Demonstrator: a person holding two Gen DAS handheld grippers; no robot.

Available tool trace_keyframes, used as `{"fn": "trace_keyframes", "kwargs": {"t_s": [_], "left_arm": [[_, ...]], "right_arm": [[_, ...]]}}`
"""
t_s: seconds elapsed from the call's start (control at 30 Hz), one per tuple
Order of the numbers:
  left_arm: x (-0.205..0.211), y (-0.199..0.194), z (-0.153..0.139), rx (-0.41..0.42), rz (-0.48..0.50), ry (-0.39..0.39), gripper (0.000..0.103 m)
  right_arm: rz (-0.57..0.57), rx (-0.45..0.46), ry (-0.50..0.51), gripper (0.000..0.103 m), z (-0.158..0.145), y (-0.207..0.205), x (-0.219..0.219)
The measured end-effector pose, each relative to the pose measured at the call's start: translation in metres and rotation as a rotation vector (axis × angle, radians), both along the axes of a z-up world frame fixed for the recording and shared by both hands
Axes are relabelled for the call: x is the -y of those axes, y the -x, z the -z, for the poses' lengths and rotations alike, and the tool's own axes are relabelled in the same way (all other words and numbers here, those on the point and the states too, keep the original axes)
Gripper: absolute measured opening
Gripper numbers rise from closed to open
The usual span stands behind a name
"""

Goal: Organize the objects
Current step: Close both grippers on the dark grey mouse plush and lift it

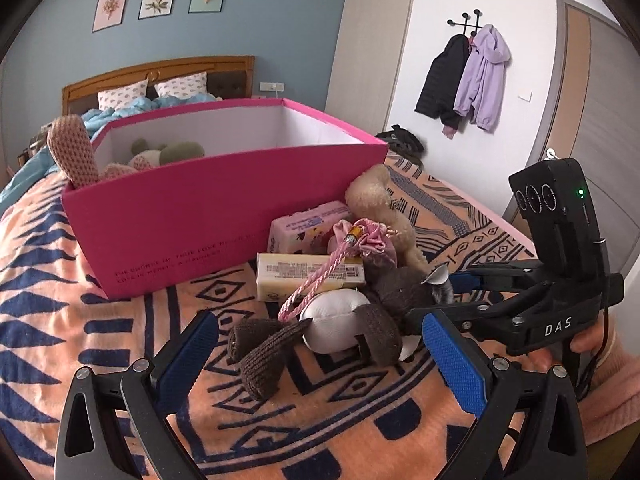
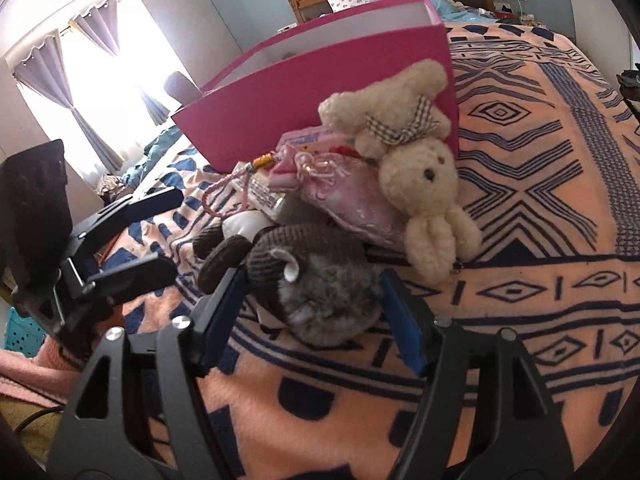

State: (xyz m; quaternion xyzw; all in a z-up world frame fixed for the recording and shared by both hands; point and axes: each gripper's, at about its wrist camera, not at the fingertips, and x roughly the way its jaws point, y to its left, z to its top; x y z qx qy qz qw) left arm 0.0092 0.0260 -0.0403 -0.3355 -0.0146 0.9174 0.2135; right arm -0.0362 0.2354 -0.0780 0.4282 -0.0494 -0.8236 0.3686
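Two grippers frame the pile: the right gripper has its jaws apart around the grey-brown plush toy, pads not pressing; the left gripper gapes wide near the toy's knitted legs. Closing now could snag the pink cord draped over the toy, dragging the pink pouch along. Beyond lie one cream bear, two packets and one pink box at the far side, already holding plush toys.

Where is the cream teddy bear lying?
In the right wrist view the teddy lies right of centre on the blanket, against the pink box, partly atop the pink pouch.
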Motion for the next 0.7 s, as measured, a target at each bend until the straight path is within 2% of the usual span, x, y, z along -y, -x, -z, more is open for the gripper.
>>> {"fn": "trace_keyframes", "kwargs": {"t_s": [0.1,0.2,0.3,0.47,0.7], "left_arm": [[0.001,0.000,0.004,0.014,0.000,-0.001,0.103],[0.002,0.001,0.006,0.026,0.006,-0.012,0.103],[0.004,0.001,0.007,0.029,0.007,-0.015,0.103],[0.003,0.000,0.008,0.034,0.025,-0.025,0.103],[-0.009,-0.009,0.005,0.029,0.109,-0.038,0.102]], "right_arm": [[0.009,0.015,0.016,0.070,0.003,0.004,0.003],[0.015,0.020,0.023,0.063,0.006,0.005,0.004],[0.018,0.029,0.039,0.061,0.006,0.005,-0.001],[0.012,0.014,0.029,0.060,0.000,-0.003,-0.010],[-0.010,-0.011,0.036,0.060,-0.016,-0.017,-0.024]]}}
